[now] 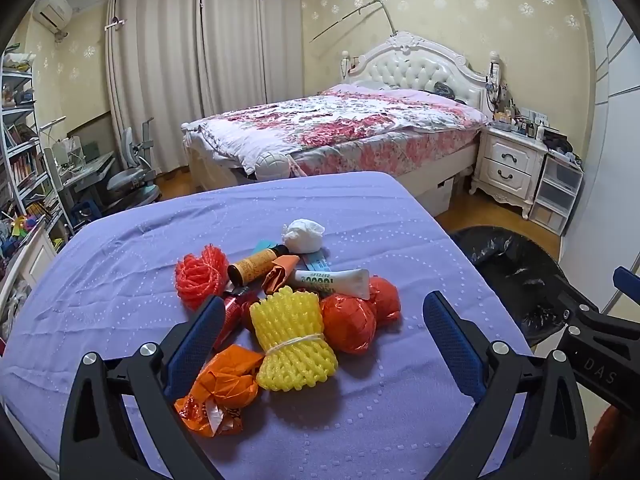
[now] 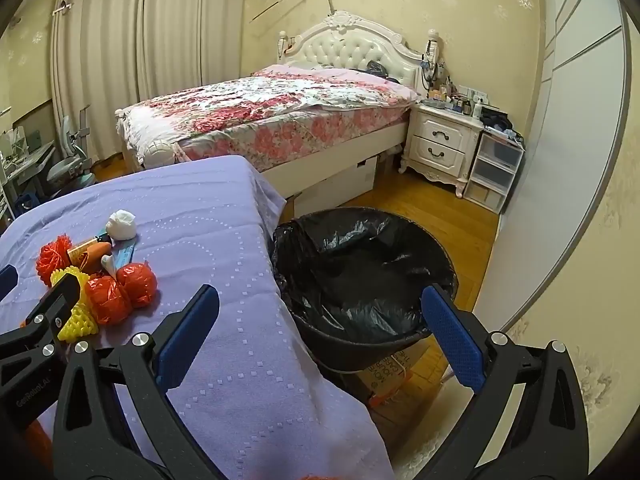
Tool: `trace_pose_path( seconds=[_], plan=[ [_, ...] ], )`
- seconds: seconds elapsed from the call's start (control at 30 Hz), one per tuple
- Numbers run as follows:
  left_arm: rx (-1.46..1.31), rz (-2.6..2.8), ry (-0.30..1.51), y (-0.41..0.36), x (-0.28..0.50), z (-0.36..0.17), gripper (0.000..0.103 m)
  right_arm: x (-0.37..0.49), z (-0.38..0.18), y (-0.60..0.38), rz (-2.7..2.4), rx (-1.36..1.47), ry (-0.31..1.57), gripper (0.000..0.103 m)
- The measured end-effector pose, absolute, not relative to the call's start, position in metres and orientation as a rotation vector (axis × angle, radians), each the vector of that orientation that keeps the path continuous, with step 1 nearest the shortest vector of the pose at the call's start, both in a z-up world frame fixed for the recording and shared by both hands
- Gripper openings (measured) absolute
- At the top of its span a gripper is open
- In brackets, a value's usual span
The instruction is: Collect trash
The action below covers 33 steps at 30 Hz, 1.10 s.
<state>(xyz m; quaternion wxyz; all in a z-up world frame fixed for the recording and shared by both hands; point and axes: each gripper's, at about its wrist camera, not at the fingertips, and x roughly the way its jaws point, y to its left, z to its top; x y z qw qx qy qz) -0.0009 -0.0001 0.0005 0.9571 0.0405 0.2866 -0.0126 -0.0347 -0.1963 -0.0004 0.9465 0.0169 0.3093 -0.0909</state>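
Note:
A pile of trash lies on the purple-covered table (image 1: 120, 248): a yellow foam net (image 1: 294, 338), an orange wrapper (image 1: 222, 388), red plastic balls (image 1: 348, 322), a red net (image 1: 198, 276), a white tube (image 1: 336, 280), a brown bottle (image 1: 252, 266) and a white paper wad (image 1: 302, 236). My left gripper (image 1: 324, 320) is open and empty, its fingers either side of the yellow net. My right gripper (image 2: 320, 312) is open and empty over the table's right edge, by the black-lined bin (image 2: 360, 276). The pile also shows in the right wrist view (image 2: 100, 280).
The bin stands on the wooden floor right of the table, with a cardboard box (image 2: 384, 376) under it. A bed (image 1: 340, 128) with a floral cover, a white nightstand (image 1: 508, 164) and plastic drawers (image 1: 556, 192) stand behind. A desk and chair (image 1: 120, 172) are at left.

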Motion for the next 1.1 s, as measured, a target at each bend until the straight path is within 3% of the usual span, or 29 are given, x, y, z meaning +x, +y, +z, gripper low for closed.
trace_pose_path(
  seconds=[1.1],
  plan=[
    [0.06, -0.034, 0.619, 0.002, 0.003, -0.012, 0.096, -0.04, 0.001, -0.207, -0.199, 0.045, 0.633, 0.099]
  ],
)
